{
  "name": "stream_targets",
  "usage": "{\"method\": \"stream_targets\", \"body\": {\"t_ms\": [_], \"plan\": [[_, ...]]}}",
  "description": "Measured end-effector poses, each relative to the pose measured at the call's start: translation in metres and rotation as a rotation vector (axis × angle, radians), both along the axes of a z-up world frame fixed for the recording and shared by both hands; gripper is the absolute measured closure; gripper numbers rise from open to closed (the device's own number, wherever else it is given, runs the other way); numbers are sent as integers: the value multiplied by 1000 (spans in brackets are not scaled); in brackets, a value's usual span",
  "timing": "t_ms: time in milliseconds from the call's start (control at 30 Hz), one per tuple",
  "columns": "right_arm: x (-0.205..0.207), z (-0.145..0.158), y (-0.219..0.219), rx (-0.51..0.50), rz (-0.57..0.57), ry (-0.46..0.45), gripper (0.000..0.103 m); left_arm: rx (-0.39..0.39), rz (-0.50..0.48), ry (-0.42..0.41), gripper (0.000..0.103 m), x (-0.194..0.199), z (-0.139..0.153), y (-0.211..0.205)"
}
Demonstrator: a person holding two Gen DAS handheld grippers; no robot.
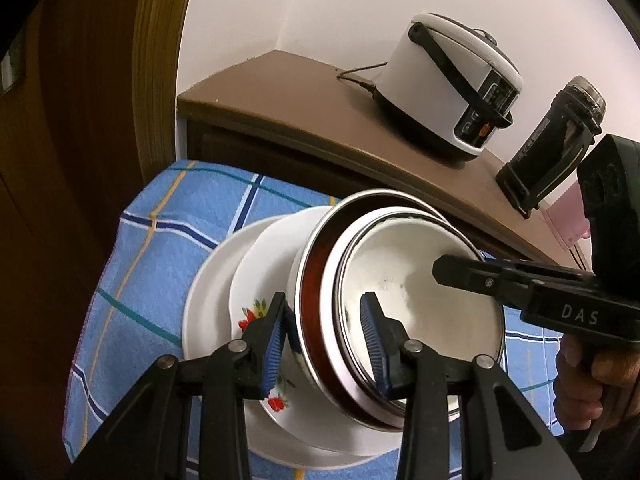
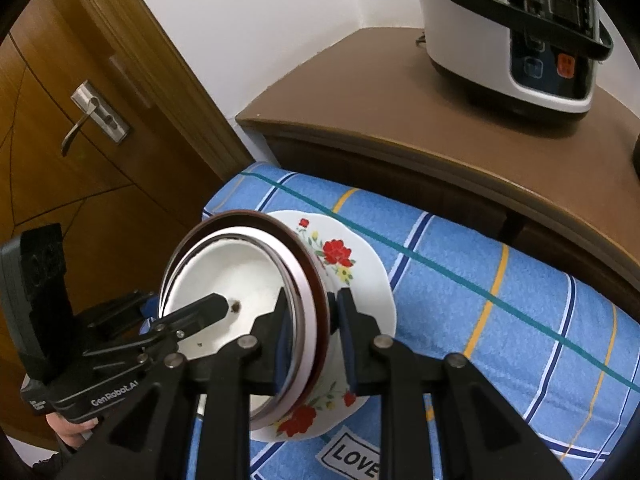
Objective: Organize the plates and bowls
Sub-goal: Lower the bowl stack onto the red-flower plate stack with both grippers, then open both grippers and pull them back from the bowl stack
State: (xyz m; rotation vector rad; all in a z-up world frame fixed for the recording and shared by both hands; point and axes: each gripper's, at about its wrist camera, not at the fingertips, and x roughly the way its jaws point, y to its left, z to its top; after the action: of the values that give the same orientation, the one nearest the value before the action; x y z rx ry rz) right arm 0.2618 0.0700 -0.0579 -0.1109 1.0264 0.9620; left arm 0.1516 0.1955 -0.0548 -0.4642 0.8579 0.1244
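A white bowl sits nested inside a brown-rimmed bowl. They rest on a flowered plate, which lies on a plain white plate. My left gripper straddles the near rim of the nested bowls, one pad outside and one inside, shut on them. My right gripper clamps the opposite rim the same way. In the left wrist view one of the right gripper's fingers reaches into the white bowl. A hand holds that gripper's grip.
The stack stands on a blue checked cloth. Behind it runs a brown cabinet top with a white rice cooker and a dark flask. A wooden door with a metal handle is at the left.
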Motion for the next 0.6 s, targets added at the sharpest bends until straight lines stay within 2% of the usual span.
{"method": "stream_targets", "body": {"t_ms": [167, 433, 567, 600], "plan": [[0, -7, 5, -2, 9, 13, 82, 43, 12, -7, 63, 3, -2, 1], [-4, -6, 7, 2, 16, -16, 82, 49, 17, -12, 63, 5, -8, 1], [-13, 0, 4, 4, 11, -105, 80, 91, 39, -17, 63, 3, -4, -1], [-16, 4, 0, 21, 3, -134, 74, 114, 53, -24, 63, 1, -2, -2]]}}
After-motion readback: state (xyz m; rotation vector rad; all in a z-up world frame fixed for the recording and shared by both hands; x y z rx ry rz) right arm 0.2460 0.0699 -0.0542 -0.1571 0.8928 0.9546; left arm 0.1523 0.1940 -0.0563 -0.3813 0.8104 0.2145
